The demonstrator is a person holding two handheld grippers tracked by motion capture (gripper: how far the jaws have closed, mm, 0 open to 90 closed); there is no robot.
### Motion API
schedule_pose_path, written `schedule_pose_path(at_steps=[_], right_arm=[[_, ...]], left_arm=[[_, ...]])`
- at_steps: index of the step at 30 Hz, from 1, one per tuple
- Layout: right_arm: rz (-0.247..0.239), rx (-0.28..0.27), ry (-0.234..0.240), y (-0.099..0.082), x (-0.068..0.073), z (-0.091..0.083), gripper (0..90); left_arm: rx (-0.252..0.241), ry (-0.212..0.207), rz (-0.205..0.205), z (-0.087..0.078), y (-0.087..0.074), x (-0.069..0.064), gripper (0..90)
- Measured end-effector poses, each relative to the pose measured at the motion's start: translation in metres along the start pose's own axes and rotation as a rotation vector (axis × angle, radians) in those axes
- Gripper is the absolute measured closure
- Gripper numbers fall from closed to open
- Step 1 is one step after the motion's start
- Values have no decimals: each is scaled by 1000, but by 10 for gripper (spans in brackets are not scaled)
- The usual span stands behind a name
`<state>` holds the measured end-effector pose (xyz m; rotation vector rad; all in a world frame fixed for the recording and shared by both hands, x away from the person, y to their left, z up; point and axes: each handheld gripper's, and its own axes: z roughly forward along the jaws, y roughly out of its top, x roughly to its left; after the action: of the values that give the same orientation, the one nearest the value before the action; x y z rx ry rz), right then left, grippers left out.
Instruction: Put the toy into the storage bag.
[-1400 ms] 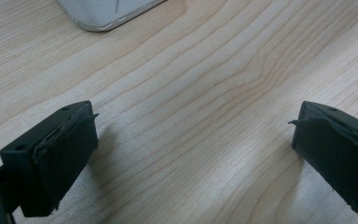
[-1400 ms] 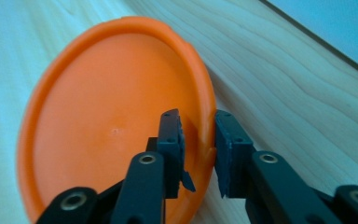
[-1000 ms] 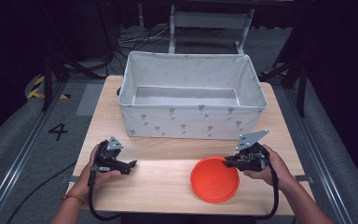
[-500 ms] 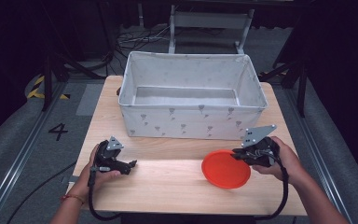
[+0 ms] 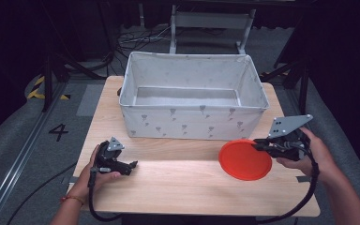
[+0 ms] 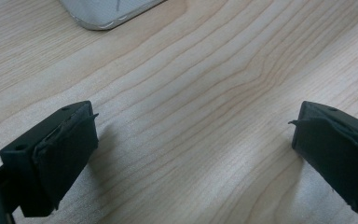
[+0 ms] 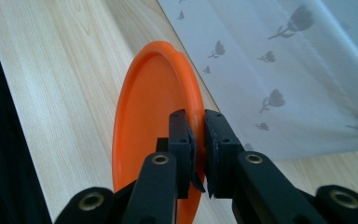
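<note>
An orange plate [image 5: 244, 159] hangs above the right part of the wooden table [image 5: 183, 187], held by its right rim in my right gripper [image 5: 262, 146], which is shut on it. In the right gripper view the plate [image 7: 154, 116] stands on edge between the two black jaws of that gripper [image 7: 198, 128], close to the box wall. My left gripper [image 5: 130, 166] rests low over the table at the left, open, with bare wood between its pads [image 6: 67, 149].
A large white fabric box [image 5: 192, 119] with a grey flower print stands at the back middle of the table, its inside bare. Its front wall [image 7: 284, 79] is close to the plate. Dark floor and cables surround the table.
My right gripper has lifted the orange plate off the table and carried it up and to the right, toward the box's front right corner. The left gripper has stayed put.
</note>
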<state>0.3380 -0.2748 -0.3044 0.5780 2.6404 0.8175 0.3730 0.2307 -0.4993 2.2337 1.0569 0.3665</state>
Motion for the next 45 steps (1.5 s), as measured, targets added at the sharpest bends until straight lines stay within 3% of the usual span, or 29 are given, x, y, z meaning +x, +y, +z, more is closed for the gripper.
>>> schedule_pose_path(at_steps=[19,31,45], right_arm=[[-9,-42,-54,19,-23,-51,824],[-20,-78,-112,51,-40,-83,824],[-12,-97,-156,69,-55,-93,824]], left_arm=[[0,3,-1,0,0,0,5],[0,2,-1,0,0,0,5],[1,2,-2,0,0,0,5]])
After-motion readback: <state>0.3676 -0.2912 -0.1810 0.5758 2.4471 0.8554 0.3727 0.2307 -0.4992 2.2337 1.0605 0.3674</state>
